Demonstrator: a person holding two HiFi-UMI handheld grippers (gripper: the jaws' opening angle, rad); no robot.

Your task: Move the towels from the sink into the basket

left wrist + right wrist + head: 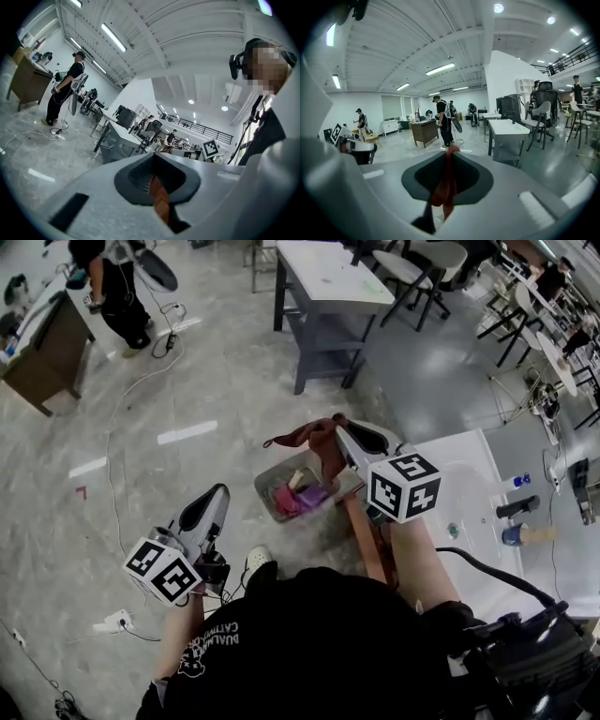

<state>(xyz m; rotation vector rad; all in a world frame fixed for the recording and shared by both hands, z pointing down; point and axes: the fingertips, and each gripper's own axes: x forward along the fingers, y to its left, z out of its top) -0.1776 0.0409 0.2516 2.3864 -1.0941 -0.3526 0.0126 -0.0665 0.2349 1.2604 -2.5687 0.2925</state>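
Right tongs on limp maroon towel

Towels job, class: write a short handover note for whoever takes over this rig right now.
Right claw: shut on a dark red towel, held above the basket on the floor.
Left claw: shut, no towel hanging from it.
Done: pink and purple towels already lie in the basket.
Left: drop this towel in, then check the sink; its visible part shows no towel.
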